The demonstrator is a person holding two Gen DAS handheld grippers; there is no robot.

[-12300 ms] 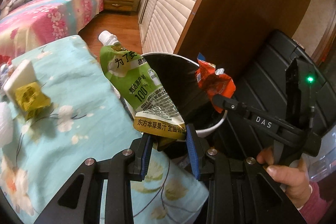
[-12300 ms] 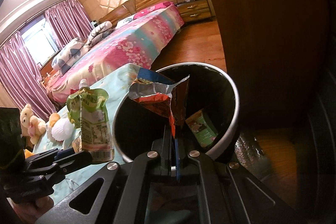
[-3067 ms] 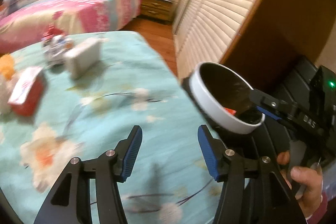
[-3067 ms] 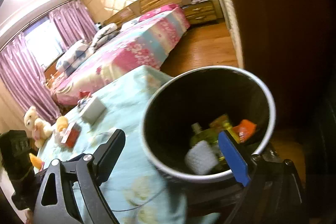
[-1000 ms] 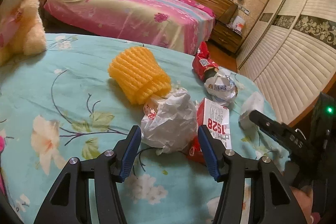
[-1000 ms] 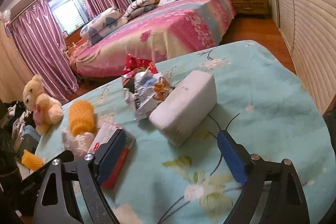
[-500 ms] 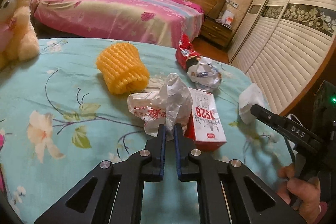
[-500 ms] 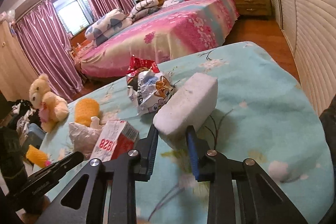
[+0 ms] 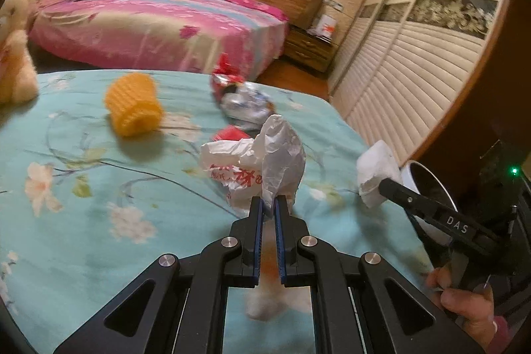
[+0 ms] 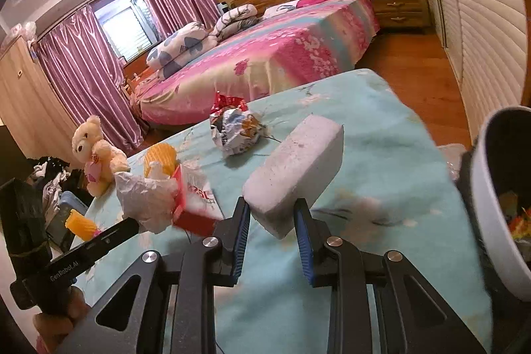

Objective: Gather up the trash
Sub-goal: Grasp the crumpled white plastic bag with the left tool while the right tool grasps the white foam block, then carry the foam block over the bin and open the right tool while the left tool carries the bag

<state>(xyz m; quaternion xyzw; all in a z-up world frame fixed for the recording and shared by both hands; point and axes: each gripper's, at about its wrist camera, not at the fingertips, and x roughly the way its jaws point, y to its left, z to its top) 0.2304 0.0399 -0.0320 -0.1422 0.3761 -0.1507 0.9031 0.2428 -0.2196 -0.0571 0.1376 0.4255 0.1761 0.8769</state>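
Table with turquoise floral cloth [image 9: 99,188] – some trash remains: yellow foam net [image 9: 134,108], red carton [image 10: 195,204], crumpled foil wrappers [image 9: 245,102]. White bin [image 10: 491,221] at table edge, already holds trash. Right gripper [image 10: 270,214], open one second ago, now clamped on white foam block [image 10: 298,168], block lifted off cloth. Left gripper [image 9: 269,208] likewise closed, pinching white plastic bag [image 9: 265,165] – bag raised. Both pieces secured; next is probably carry to bin.

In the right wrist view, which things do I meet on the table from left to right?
teddy bear → yellow foam net → crumpled foil wrapper → white foam block → white trash bin
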